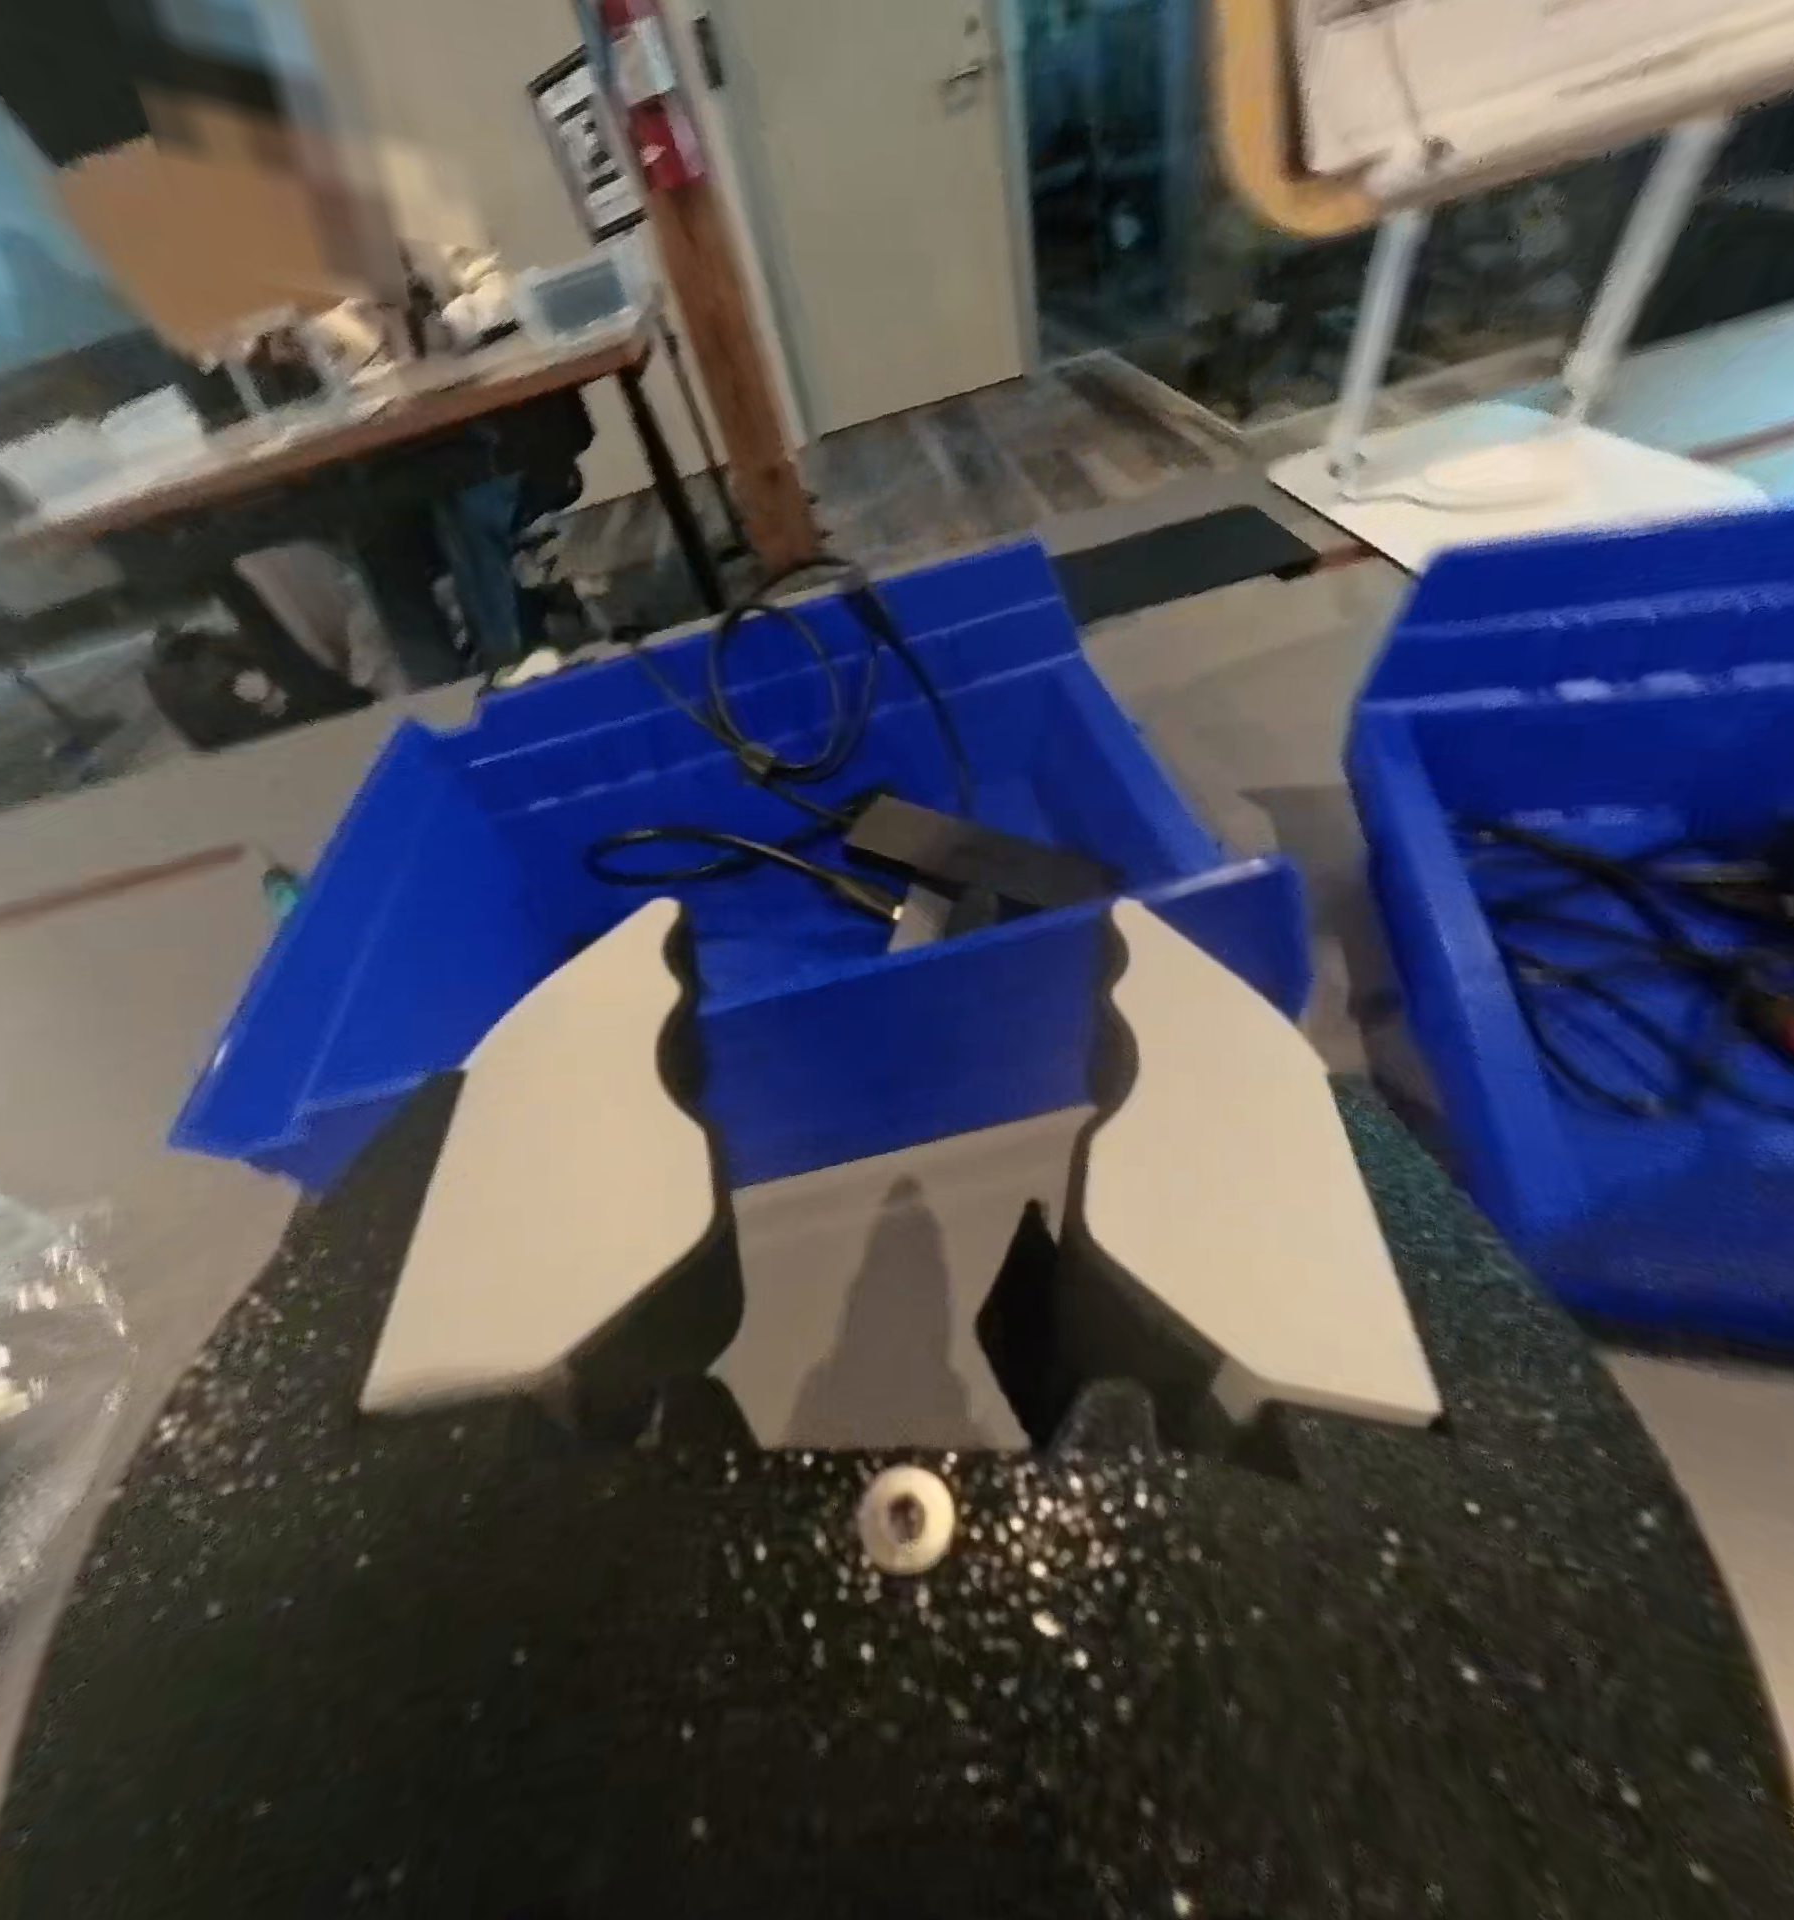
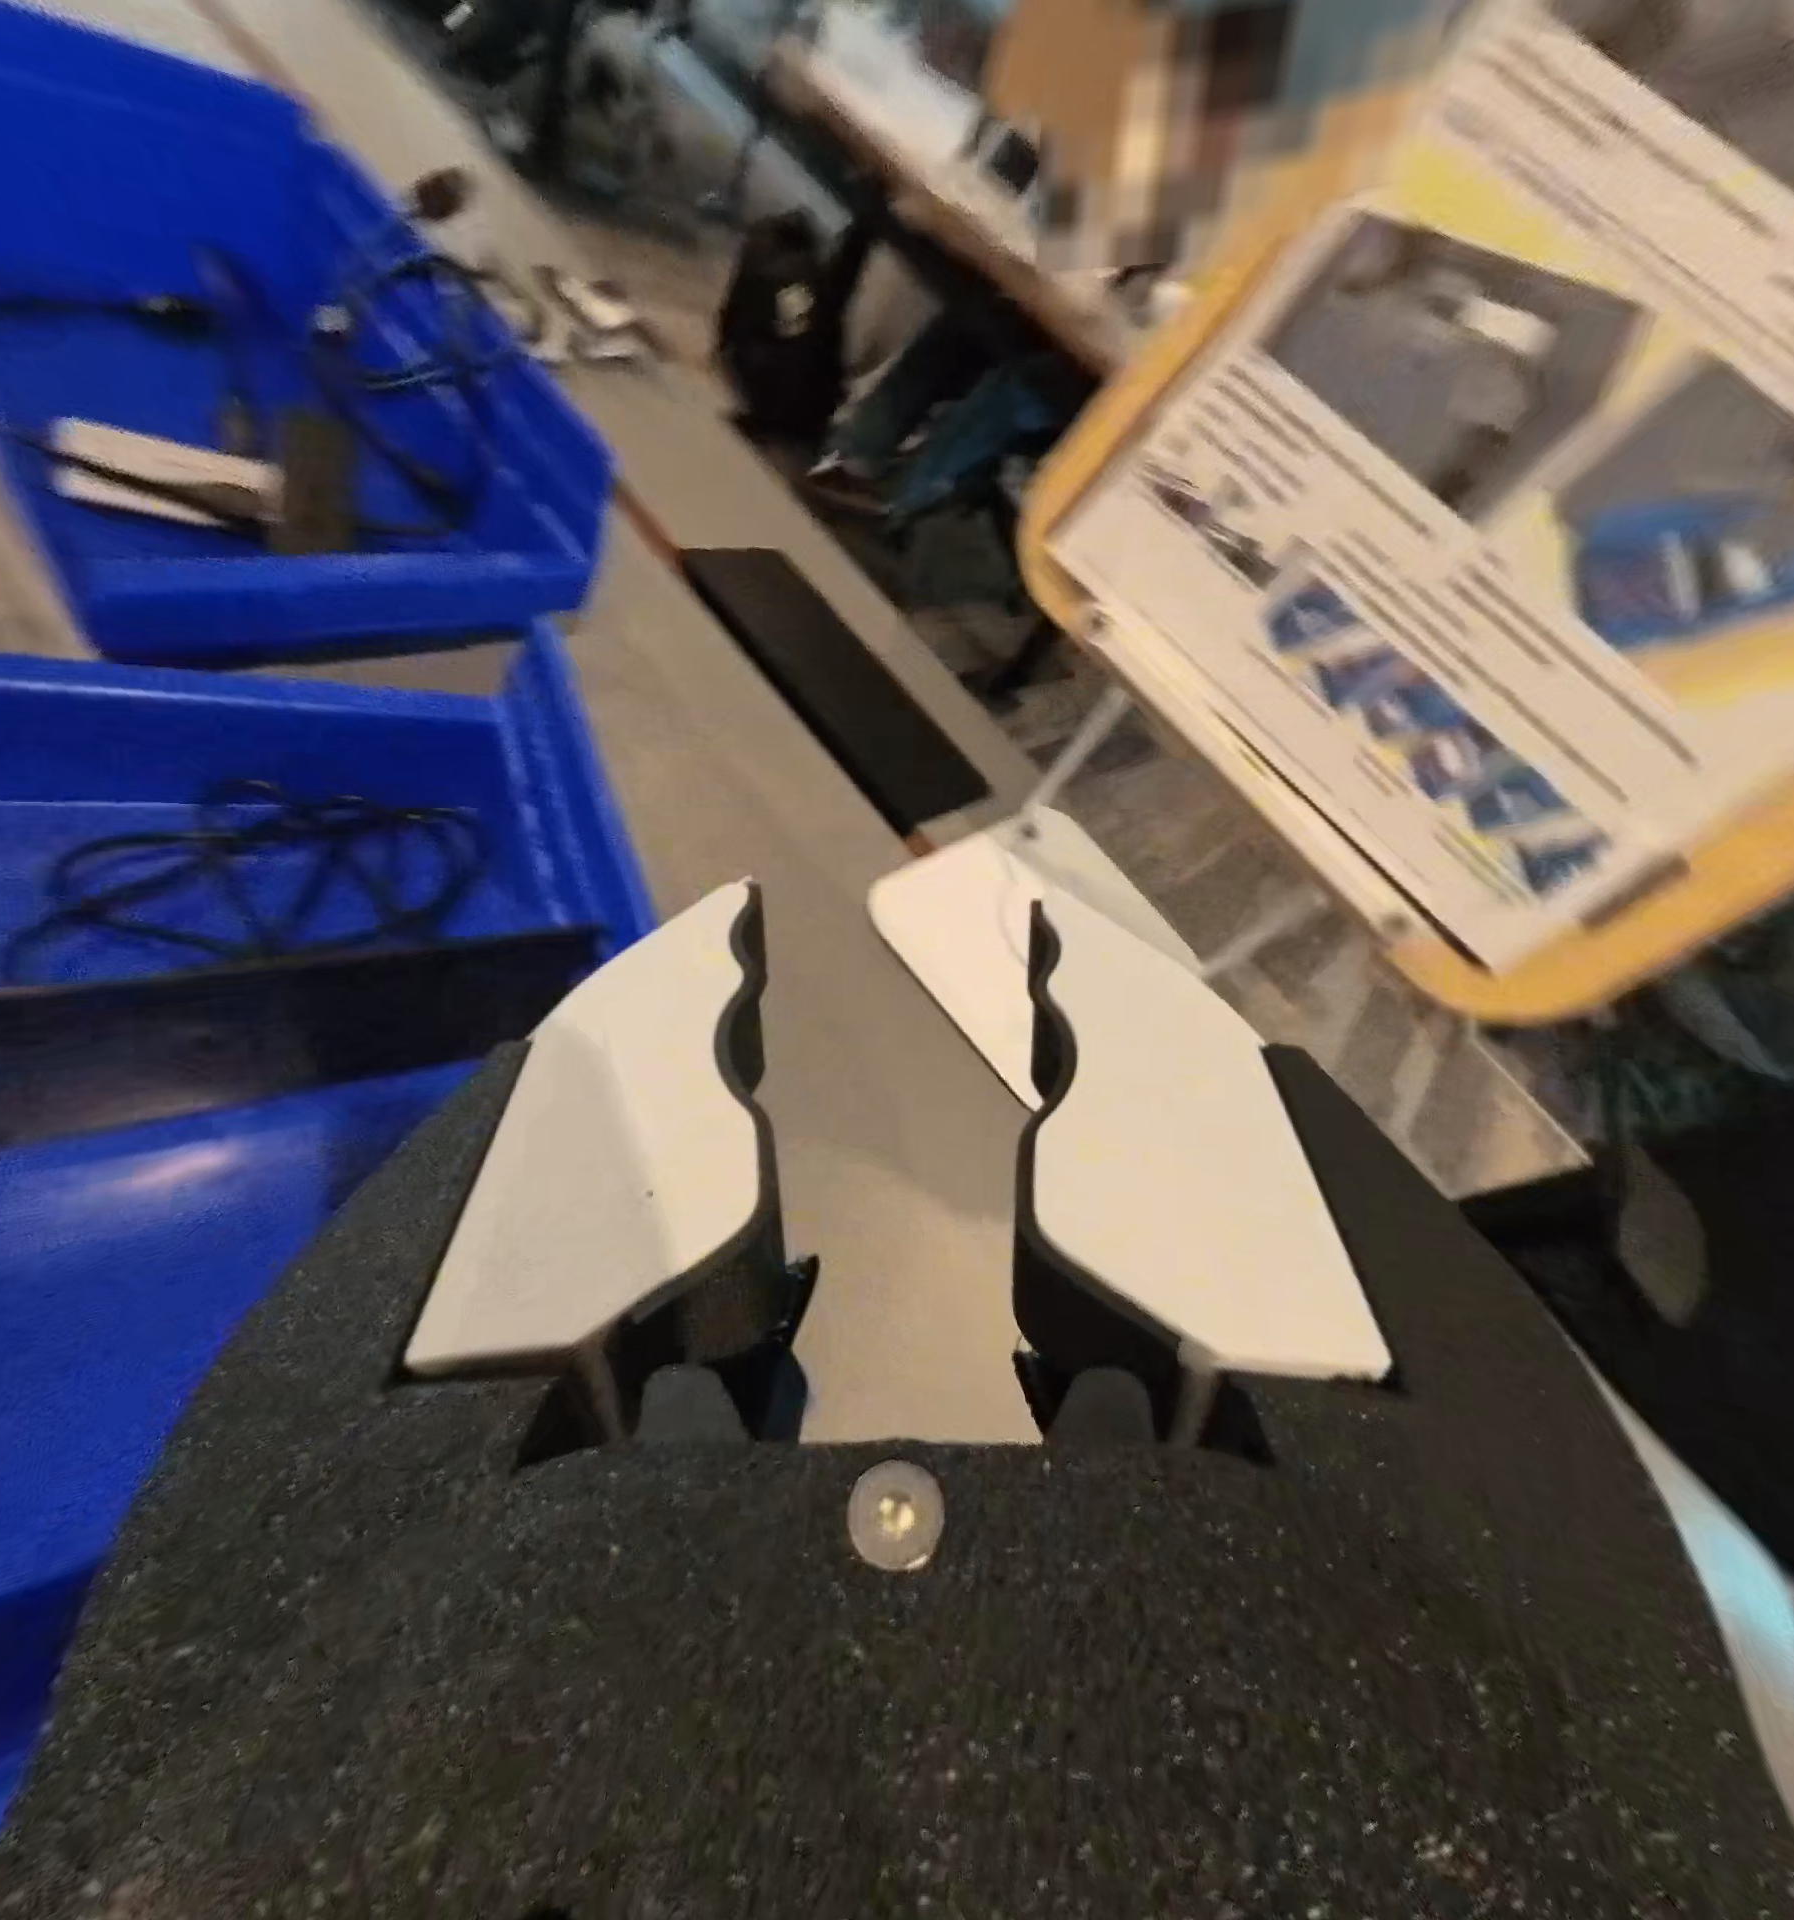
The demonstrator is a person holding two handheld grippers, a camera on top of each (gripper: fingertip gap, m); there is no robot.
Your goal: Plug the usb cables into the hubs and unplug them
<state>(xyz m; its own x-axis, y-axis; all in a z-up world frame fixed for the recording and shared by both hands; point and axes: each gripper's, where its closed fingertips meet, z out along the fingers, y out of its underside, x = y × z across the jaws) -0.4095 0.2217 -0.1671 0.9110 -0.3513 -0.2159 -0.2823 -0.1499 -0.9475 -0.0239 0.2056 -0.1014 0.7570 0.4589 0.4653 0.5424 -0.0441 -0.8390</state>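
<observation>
Our left gripper (image 1: 898,935) hangs with its jaws apart and empty, and our right gripper (image 2: 893,914) is spread the same, holding nothing over the grey table (image 2: 727,748). Just ahead of the left fingers sits a blue bin (image 1: 436,852) holding a dark hub (image 1: 986,862) and its looped black cable (image 1: 799,675). To its right, a second bin (image 1: 1475,997) holds tangled usb cables (image 1: 1620,935).

Right gripper (image 2: 898,935) held empty above the grey surface (image 2: 727,748), its fingers spread.

At left sit two blue bins: the near bin (image 2: 560,769) holds tangled black cables (image 2: 249,873), the far bin (image 2: 353,592) hubs (image 2: 166,473) and cables. A printed sheet (image 2: 1475,520) stands at right.
</observation>
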